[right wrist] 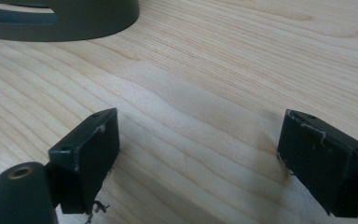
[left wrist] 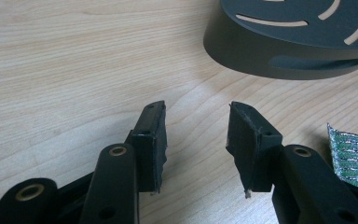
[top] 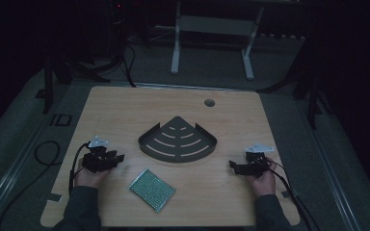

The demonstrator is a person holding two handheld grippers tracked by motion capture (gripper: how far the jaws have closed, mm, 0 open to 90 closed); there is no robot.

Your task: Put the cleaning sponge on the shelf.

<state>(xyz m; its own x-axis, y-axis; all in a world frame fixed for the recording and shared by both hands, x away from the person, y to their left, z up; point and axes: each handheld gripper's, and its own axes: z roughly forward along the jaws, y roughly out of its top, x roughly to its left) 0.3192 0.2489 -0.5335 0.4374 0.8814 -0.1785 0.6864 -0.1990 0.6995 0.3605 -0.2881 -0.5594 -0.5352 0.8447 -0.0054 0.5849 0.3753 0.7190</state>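
From the high view, the slotted corner shelf sits mid-table with the glittery green sponge lying nearer the person, while the left gripper and right gripper rest on the wooden table at either side, seemingly staged before a start. The left gripper view shows its jaws moderately parted and empty, aimed toward the shelf's curved wall, with the sponge's edge just beside the right-hand jaw. The right gripper view shows jaws spread wide over bare wood, gripping nothing, with the shelf well off at the upper left.

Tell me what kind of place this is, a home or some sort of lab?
Probably a lab or recording room, not a home. A bare light wooden table with a cable hole stands on grey carpet in a dim room, a white metal desk frame stands behind, and black cables trail over the floor.
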